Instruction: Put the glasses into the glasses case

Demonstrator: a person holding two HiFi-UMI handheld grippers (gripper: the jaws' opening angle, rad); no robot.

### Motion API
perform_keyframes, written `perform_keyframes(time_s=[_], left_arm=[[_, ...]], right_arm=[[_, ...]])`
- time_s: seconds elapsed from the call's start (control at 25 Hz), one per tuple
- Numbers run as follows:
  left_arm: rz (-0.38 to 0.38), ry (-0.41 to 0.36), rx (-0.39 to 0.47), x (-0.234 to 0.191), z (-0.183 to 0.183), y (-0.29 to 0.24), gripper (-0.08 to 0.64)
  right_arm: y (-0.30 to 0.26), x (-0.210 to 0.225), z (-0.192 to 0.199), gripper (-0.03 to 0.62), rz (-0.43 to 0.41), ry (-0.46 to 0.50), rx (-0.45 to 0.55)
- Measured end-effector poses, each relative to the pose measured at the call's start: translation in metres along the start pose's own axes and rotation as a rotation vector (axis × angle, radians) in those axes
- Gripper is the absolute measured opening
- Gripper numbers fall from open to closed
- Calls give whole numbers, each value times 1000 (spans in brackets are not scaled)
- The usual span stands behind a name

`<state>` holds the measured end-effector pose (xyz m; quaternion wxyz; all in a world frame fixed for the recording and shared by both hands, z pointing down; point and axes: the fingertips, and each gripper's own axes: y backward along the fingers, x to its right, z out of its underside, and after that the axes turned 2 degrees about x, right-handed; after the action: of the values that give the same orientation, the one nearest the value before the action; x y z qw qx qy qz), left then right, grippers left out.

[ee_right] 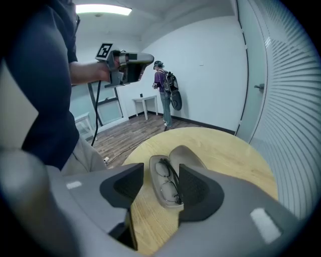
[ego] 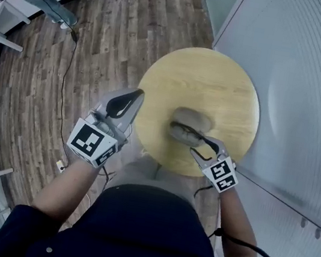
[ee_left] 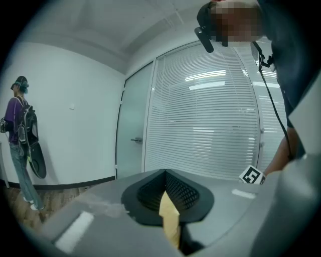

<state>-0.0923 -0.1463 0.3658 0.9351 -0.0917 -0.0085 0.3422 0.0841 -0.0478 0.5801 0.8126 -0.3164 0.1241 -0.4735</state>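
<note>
An open grey glasses case [ego: 189, 127] lies near the front of the round wooden table [ego: 217, 79]. In the right gripper view the dark-framed glasses [ee_right: 168, 179] rest inside the case's tray [ee_right: 159, 195], with the lid [ee_right: 189, 154] folded back beside it. My right gripper [ego: 198, 145] hangs just above the near end of the case, jaws open and nothing between the pads [ee_right: 161, 171]. My left gripper [ego: 122, 107] is held up off the table's left edge, shut and empty [ee_left: 166, 186]. It also shows raised at upper left in the right gripper view [ee_right: 131, 66].
A wall of white blinds [ego: 301, 87] runs close along the table's right side. A person in purple with a backpack [ee_right: 163, 86] stands by the far wall. A cable [ego: 63, 90] trails over the wood floor, and white furniture [ego: 1, 25] stands at the left.
</note>
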Motion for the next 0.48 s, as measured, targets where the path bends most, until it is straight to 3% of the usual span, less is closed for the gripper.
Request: perform_keyframes(time_s=[0.28, 0.48], left_arm=[[50, -3, 76, 33, -34, -7, 1], [105, -16, 112, 53, -51, -13, 0]], right_arm=[[61, 11, -36, 230, 246, -181, 295], [105, 14, -63, 196, 334, -247, 453]])
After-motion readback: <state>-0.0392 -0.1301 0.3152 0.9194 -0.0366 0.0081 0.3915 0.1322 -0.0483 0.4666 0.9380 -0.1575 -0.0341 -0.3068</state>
